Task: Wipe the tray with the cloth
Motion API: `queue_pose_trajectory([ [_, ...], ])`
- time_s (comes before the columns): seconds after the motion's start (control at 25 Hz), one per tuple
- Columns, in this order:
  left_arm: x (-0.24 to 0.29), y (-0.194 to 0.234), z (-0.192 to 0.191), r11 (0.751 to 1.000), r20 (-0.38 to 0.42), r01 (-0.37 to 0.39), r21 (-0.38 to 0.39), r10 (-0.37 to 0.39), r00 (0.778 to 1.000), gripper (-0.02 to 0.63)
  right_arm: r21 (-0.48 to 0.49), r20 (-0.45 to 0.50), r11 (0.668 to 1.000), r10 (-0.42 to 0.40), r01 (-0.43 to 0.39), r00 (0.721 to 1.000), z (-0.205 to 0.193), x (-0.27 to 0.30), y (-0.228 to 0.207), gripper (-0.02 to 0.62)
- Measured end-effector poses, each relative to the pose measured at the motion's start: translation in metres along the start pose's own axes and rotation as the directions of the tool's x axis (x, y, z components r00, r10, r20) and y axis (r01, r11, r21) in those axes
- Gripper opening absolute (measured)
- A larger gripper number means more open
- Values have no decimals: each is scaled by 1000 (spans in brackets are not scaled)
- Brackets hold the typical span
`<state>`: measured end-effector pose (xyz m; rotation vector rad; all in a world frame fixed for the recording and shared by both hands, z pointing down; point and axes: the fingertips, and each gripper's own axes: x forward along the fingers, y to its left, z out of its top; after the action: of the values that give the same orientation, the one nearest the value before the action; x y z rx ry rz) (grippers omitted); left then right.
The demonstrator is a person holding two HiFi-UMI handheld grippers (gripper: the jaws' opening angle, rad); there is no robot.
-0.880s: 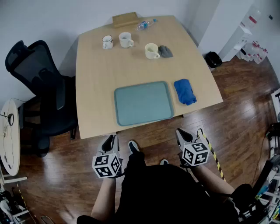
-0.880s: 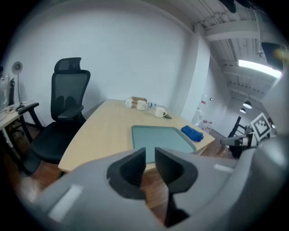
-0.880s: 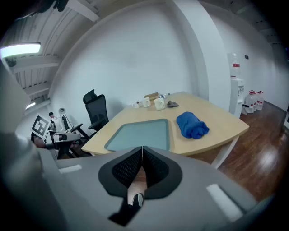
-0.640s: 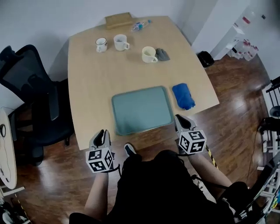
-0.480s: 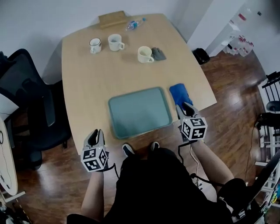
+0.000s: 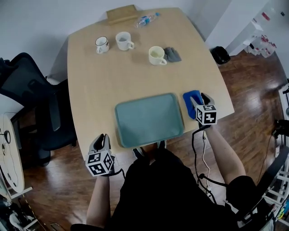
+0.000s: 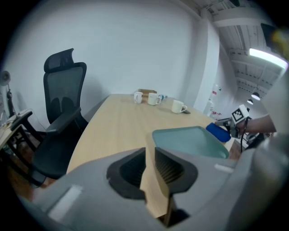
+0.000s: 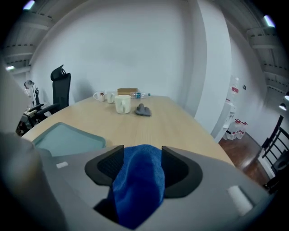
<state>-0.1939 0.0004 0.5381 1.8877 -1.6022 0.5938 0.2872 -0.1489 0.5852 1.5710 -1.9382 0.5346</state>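
A teal tray [image 6: 149, 119] lies empty near the table's front edge, also seen ahead in the left gripper view [image 7: 189, 140]. The blue cloth [image 6: 190, 96] lies bunched just right of the tray. My right gripper [image 6: 198, 100] is down over the cloth's near end, jaws wide open; the blue cloth [image 8: 137, 180] fills the gap between them. My left gripper [image 6: 101, 139] hangs below the table's front edge, left of the tray. Its jaws [image 7: 151, 155] stand a narrow gap apart with nothing in them.
Three mugs [image 6: 102, 44] [image 6: 123, 40] [image 6: 156, 55], a grey rag [image 6: 172, 54], a plastic bottle [image 6: 146, 19] and a wooden block [image 6: 121, 14] stand at the far end of the table [image 6: 113, 76]. A black office chair [image 6: 31, 103] is at the left.
My right gripper has moved forward from below the table edge onto the table and over the blue cloth. The left gripper has stayed low by the front edge.
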Motion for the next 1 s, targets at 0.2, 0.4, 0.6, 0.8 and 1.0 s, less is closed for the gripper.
queue_pose_trajectory([
  [0.2,15,-8,1,1000,-28,0,-6,0,1000,66,-56,-63,998,16,-20,998,-24,28,6,304],
  [0.4,28,-22,1,1000,-40,19,-10,-19,999,65,-85,-63,996,16,-22,998,-35,39,6,247],
  [0.6,33,-31,-3,999,-55,31,-18,-32,998,64,-147,-75,989,25,-36,997,-39,42,8,158],
  [0.8,28,-34,-1,999,-45,39,-23,-40,998,65,-47,-53,988,142,-144,988,-26,28,13,110],
  [1.0,21,-20,-4,998,-27,13,-55,-14,1000,64,376,299,751,456,-543,838,66,-22,80,110],
])
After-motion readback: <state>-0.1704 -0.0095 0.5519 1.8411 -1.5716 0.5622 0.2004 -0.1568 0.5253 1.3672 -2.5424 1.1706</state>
